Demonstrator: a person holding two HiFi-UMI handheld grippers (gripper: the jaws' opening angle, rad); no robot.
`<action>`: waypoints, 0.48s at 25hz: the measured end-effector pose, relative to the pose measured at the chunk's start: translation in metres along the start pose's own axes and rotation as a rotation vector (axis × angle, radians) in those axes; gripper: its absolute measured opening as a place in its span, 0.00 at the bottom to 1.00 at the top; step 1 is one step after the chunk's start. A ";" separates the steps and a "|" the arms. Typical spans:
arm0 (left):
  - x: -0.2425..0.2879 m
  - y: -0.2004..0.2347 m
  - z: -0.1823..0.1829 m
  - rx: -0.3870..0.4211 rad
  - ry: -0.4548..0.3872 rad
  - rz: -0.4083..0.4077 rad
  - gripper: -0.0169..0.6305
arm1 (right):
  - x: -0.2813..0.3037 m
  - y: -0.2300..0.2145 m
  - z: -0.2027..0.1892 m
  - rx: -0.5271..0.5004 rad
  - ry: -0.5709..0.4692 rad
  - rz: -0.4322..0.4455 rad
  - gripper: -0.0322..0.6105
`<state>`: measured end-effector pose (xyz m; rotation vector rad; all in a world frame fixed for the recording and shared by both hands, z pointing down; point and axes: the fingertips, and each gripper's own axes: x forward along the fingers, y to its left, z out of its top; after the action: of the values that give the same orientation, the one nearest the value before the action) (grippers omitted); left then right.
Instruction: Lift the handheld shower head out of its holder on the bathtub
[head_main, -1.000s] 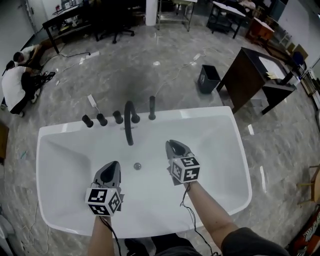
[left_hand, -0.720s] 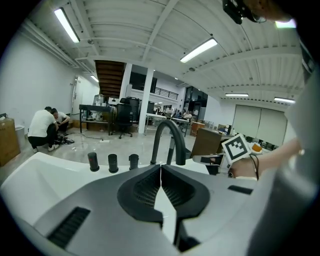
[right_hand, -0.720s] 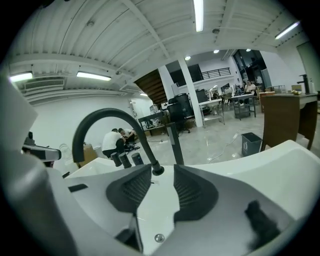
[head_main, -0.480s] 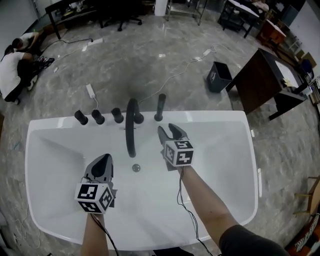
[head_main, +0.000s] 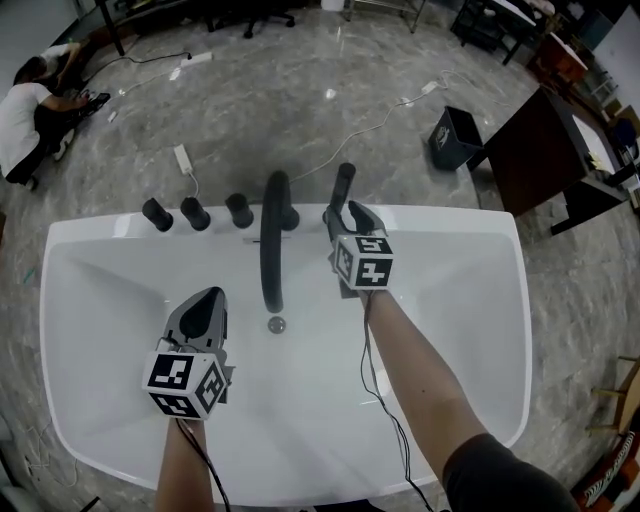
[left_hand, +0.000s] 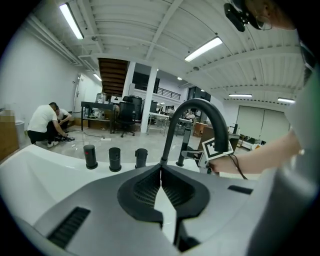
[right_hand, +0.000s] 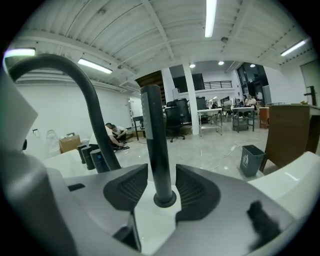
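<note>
The handheld shower head (head_main: 341, 185) is a slim black wand that stands upright in its round holder (right_hand: 165, 199) on the far rim of the white bathtub (head_main: 480, 225). My right gripper (head_main: 345, 212) is at the wand's lower part, its jaws opening. In the right gripper view the wand (right_hand: 152, 140) stands between the two pads of my right gripper (right_hand: 161, 170), with a gap on each side. My left gripper (head_main: 205, 300) hovers over the tub basin, left of the black arched faucet (head_main: 272, 240). It is shut and empty, its tips together (left_hand: 161, 170).
Three black knobs (head_main: 195, 213) stand on the rim left of the faucet. The drain (head_main: 277, 324) lies below the spout. Beyond the tub are a grey floor with cables, a bin (head_main: 452, 137), a dark desk (head_main: 545, 140) and a crouching person (head_main: 25, 95).
Both grippers moved toward the far rim. The right gripper went from shut to open and came up around the wand. The left gripper stayed shut.
</note>
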<state>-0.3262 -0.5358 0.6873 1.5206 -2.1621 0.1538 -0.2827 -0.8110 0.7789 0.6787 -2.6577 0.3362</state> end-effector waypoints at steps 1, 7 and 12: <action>0.002 0.002 0.000 0.004 -0.002 0.001 0.05 | 0.005 0.000 0.000 -0.014 -0.001 0.001 0.32; 0.011 0.012 -0.005 -0.016 -0.013 0.001 0.05 | 0.030 0.002 0.006 -0.095 -0.012 0.001 0.32; 0.013 0.011 -0.007 -0.004 0.000 -0.011 0.05 | 0.037 0.006 0.007 -0.144 0.051 0.016 0.26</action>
<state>-0.3377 -0.5405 0.7010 1.5301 -2.1518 0.1453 -0.3177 -0.8234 0.7873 0.5954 -2.6097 0.1622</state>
